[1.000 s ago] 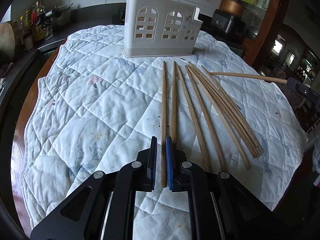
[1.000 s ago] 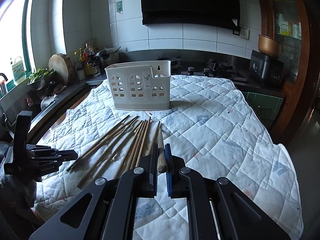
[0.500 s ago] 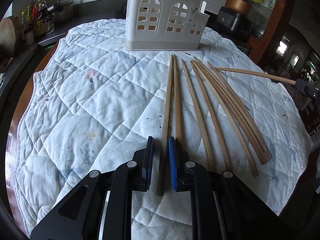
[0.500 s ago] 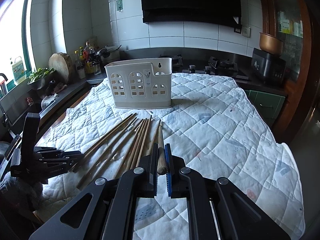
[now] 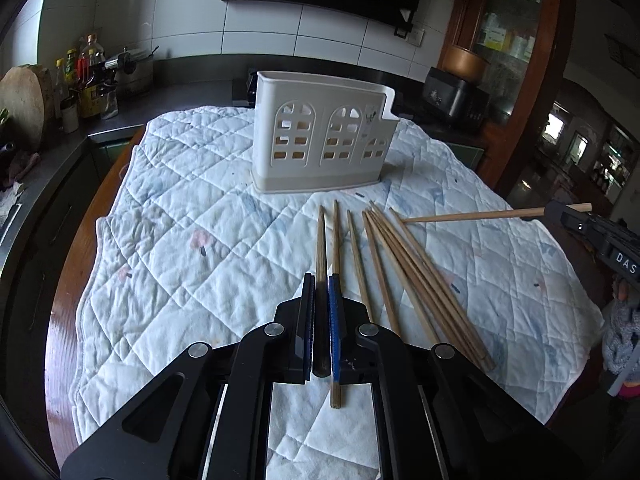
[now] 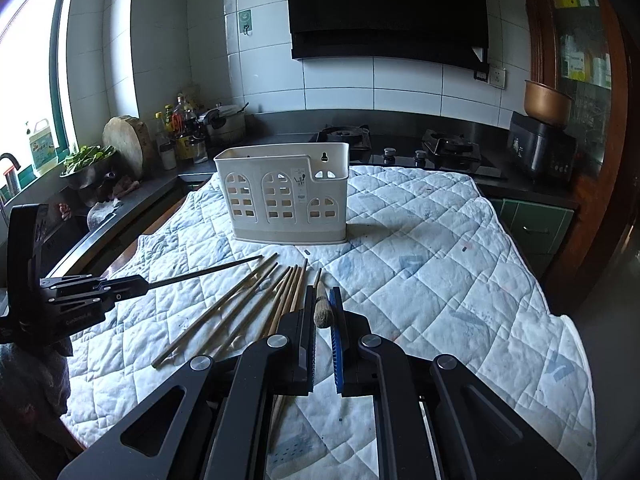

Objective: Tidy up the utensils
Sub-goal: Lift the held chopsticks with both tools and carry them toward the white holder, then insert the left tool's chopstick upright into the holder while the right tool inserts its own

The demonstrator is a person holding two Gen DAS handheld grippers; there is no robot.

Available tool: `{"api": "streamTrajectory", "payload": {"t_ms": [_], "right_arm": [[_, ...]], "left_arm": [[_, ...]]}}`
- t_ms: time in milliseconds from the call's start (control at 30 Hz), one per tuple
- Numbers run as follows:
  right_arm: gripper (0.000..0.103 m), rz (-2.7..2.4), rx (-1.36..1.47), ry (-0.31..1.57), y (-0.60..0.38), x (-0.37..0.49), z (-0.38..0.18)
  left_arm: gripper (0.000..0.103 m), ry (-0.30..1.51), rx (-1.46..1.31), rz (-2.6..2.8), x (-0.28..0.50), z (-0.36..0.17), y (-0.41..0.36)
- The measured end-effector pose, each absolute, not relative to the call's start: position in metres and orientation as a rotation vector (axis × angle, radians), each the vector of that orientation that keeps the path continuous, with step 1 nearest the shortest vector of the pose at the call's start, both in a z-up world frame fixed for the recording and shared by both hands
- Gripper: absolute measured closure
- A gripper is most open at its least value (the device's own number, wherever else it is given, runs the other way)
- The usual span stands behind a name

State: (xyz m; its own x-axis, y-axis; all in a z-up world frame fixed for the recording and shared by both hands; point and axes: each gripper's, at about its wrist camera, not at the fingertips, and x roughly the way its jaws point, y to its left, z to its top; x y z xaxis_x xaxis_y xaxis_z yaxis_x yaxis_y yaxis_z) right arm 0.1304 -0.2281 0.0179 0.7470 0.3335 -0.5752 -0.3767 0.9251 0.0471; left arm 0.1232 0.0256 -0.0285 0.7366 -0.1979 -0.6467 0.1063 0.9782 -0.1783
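A white utensil holder (image 5: pixel 322 142) with arched cut-outs stands upright at the far middle of the quilted cloth (image 5: pixel 180 264); it also shows in the right wrist view (image 6: pixel 286 198). Several wooden chopsticks (image 5: pixel 404 276) lie loose on the cloth before it. My left gripper (image 5: pixel 320 284) is shut on one chopstick (image 5: pixel 321 240), lifted off the cloth and pointing toward the holder. My right gripper (image 6: pixel 322 294) is shut on another chopstick (image 6: pixel 322 308), also held above the cloth. Each gripper with its chopstick shows in the other's view: the right one (image 5: pixel 556 212), the left one (image 6: pixel 132 282).
A dark counter (image 6: pixel 400 152) with a gas hob runs behind the table. Bottles (image 6: pixel 180 132) and a wooden chopping block (image 6: pixel 124 144) stand at the far left. A dark appliance (image 6: pixel 542 148) with a copper bowl sits at the far right, by a wooden cabinet (image 6: pixel 576 60).
My left gripper has closed on a chopstick and lifted it off the cloth, tilting up toward the holder. My right gripper has risen a little with its chopstick.
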Motion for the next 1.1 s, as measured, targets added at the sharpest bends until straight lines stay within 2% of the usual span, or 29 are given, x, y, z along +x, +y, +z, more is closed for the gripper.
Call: {"api": "streamTrajectory", "payload": {"t_ms": [233, 733, 1100], "right_arm": [[0.096, 0.425, -0.081, 0.609, -0.226, 0.157, 0.046], [0.096, 0.467, -0.1, 0.556, -0.212, 0.236, 0.149], [0.096, 0.444, -0.142, 0.582, -0.187, 0.285, 0.158]], "left_arm": [[0.098, 0.683, -0.119, -0.189, 0.137, 0.002, 0.03], [0.098, 0.605, -0.068, -0.237, 0.186, 0.091, 0.035], [0.098, 0.401, -0.049, -0.21, 0.209, 0.193, 0.04]]}}
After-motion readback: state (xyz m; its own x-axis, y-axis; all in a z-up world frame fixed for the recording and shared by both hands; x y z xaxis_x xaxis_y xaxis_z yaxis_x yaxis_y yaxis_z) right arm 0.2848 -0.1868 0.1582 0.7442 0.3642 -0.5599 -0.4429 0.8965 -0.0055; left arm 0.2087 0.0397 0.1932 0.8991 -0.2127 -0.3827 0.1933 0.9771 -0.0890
